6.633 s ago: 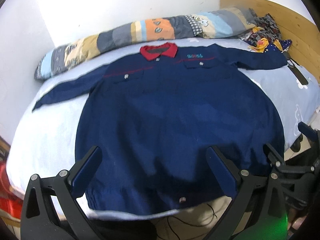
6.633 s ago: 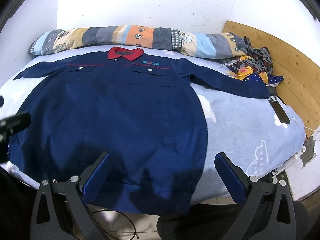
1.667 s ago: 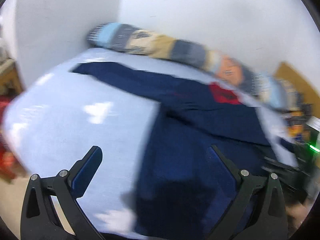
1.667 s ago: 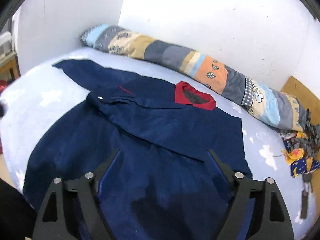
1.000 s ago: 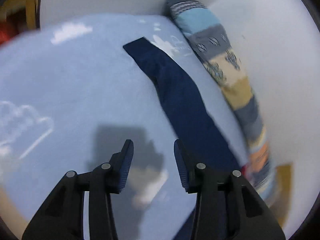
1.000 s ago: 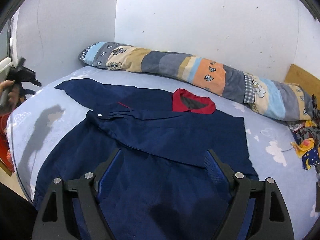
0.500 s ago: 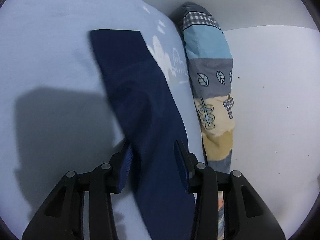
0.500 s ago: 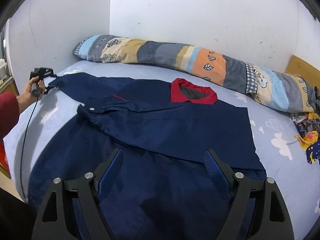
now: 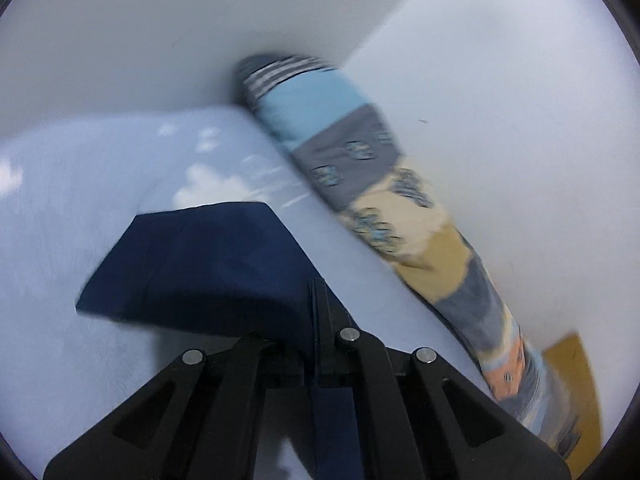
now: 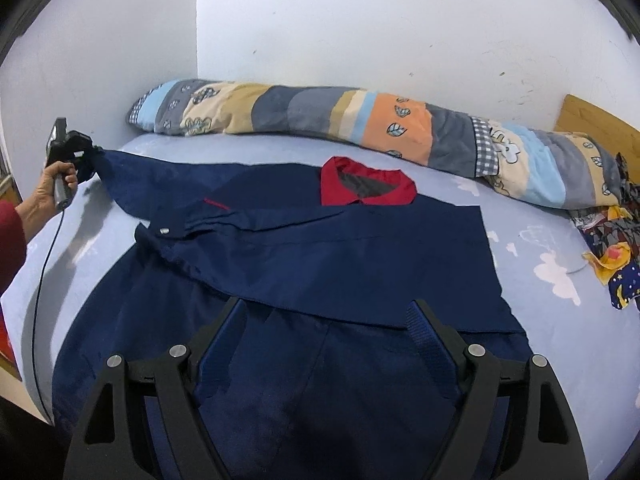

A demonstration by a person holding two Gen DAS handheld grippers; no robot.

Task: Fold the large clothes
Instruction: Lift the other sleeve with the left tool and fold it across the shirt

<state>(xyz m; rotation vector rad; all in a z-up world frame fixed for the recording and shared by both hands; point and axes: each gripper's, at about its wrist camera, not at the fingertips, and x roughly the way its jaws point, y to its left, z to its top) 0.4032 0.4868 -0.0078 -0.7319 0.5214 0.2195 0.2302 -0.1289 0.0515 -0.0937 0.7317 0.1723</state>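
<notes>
Since half a second ago the left gripper (image 9: 310, 312) has just closed its jaws on the cuff end of the sleeve (image 9: 208, 256), and that end now lifts off the bed (image 9: 60, 200) in the left wrist view, which is blurred; the right wrist view shows the same grip from afar, the left gripper (image 10: 86, 156) held in a hand (image 10: 54, 188) with a red cuff at the far left, a black cable hanging from it; the right gripper (image 10: 328, 320) hovers with jaws apart over the lower middle of the one navy jacket (image 10: 320, 280), nothing between its pads; the jacket lies flat on the pale blue bed (image 10: 560, 320), its red collar (image 10: 368, 186) toward the wall, one sleeve already folded across the chest with a silver snap (image 10: 163, 231) at its cuff, the other stretched out to the left; no writing can be read anywhere; one long patchwork bolster (image 10: 360, 124) runs along the wall behind the jacket, a heap of patterned cloth (image 10: 612, 248) sits at the right edge, and a wooden headboard (image 10: 600, 124) stands beyond it; white cloud prints dot the sheet.
</notes>
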